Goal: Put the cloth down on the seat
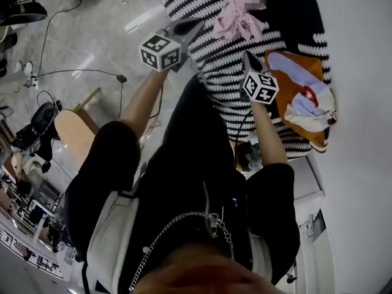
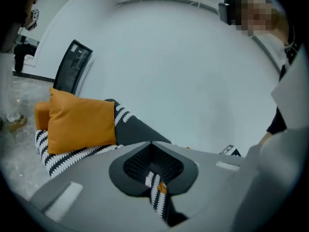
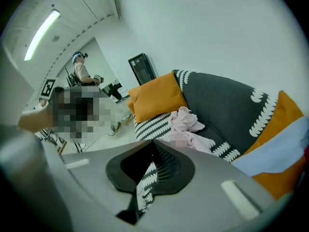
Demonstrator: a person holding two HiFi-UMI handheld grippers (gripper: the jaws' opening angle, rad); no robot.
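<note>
A crumpled pink cloth (image 1: 236,17) lies on the black-and-white striped seat (image 1: 233,72), free of both grippers. In the right gripper view the cloth (image 3: 186,122) rests just beyond the jaws, beside an orange cushion (image 3: 154,98). My left gripper (image 1: 195,24) hovers over the seat's left edge, short of the cloth, jaws together and holding nothing. My right gripper (image 1: 248,57) is above the seat's middle, shut and empty too. In each gripper's own view, the left gripper (image 2: 152,143) and the right gripper (image 3: 153,141), only striped seat fabric shows through the slit behind the tips.
A cushion in orange, pale blue and white (image 1: 300,97) lies at the seat's right end against the white wall. The orange cushion (image 2: 79,120) sits at the other end. Cables cross the floor (image 1: 79,72), with a round wooden stool (image 1: 70,130). A black panel (image 2: 72,66) leans on the wall.
</note>
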